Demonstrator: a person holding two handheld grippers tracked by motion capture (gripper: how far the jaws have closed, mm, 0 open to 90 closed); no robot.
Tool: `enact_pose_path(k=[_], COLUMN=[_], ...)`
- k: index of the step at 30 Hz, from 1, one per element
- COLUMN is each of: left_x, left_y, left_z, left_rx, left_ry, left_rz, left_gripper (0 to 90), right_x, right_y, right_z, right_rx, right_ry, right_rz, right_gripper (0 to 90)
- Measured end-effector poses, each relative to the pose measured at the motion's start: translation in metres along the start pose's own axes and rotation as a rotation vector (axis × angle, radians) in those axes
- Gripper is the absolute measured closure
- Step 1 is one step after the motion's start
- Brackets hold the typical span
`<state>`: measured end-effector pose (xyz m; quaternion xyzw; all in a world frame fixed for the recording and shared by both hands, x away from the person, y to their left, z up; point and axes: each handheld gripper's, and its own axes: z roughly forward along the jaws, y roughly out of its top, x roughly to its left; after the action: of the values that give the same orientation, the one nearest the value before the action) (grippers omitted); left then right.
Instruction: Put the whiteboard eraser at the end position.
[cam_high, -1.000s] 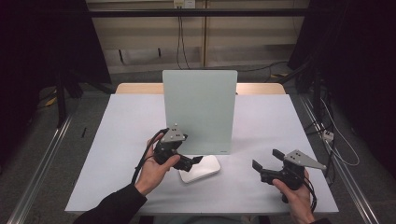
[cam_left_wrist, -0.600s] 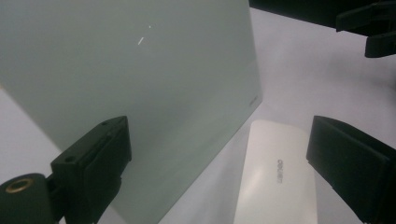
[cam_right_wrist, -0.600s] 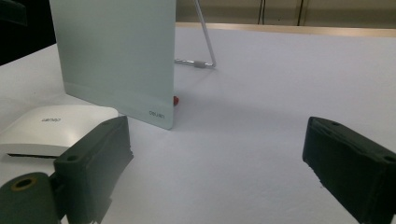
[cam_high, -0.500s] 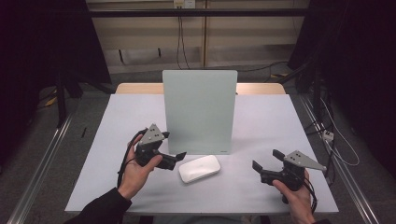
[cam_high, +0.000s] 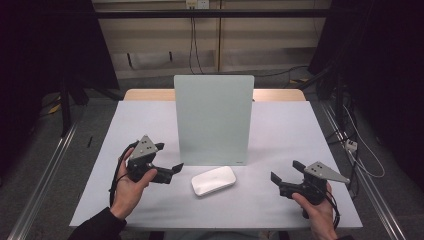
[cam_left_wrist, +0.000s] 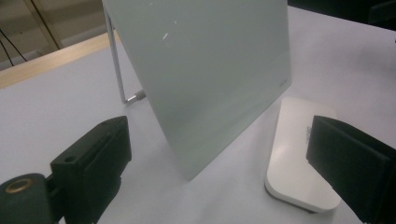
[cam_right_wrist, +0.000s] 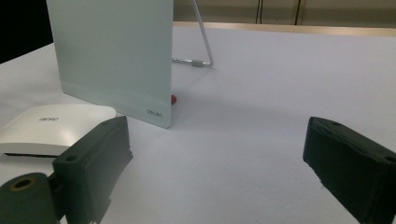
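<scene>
A flat white rounded block (cam_high: 213, 180) lies on the white table (cam_high: 145, 120), just in front of an upright pale green board (cam_high: 213, 120). My left gripper (cam_high: 171, 156) is open to the left of the block, a short gap away, holding nothing. In the left gripper view the board (cam_left_wrist: 201, 70) and the block (cam_left_wrist: 299, 154) show between the wide jaws of the left gripper (cam_left_wrist: 219, 154). My right gripper (cam_high: 286, 170) is open and empty near the table's front right. From the right gripper (cam_right_wrist: 217, 149) I see the board (cam_right_wrist: 112, 56) and the block (cam_right_wrist: 51, 123) to the left.
A thin wire stand (cam_right_wrist: 203, 46) props the board from behind, and a small red piece (cam_right_wrist: 173, 99) sits at the board's lower corner. A wooden strip (cam_high: 277, 94) runs along the table's far edge. Dark floor, rails and cables (cam_high: 350, 145) surround the table.
My left gripper has drawn back to the left, off the white block, which stays where it lay. The right gripper has not moved.
</scene>
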<state>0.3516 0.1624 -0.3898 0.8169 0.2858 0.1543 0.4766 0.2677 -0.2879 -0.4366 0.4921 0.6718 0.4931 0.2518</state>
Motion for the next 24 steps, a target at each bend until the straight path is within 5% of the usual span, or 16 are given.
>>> enact_pose_path(k=[15,17,24], left_x=[-0.003,-0.002,-0.003], left_y=[-0.029,-0.033,-0.042], left_z=[-0.019,-0.02,-0.025], left_rx=[-0.04,-0.047,-0.06], left_ry=[0.079,0.049,0.061], left_rz=[-0.02,-0.054,-0.083], left_gripper=[5.4,5.4,5.4], right_x=[0.0,-0.001,0.0], right_y=[-0.001,-0.001,-0.001], right_z=[-0.001,-0.002,-0.002], right_rx=[0.001,-0.001,-0.001], right_ry=[-0.005,-0.006,-0.006], right_rz=[0.001,0.001,0.002], right_gripper=[7.6,7.6,7.6])
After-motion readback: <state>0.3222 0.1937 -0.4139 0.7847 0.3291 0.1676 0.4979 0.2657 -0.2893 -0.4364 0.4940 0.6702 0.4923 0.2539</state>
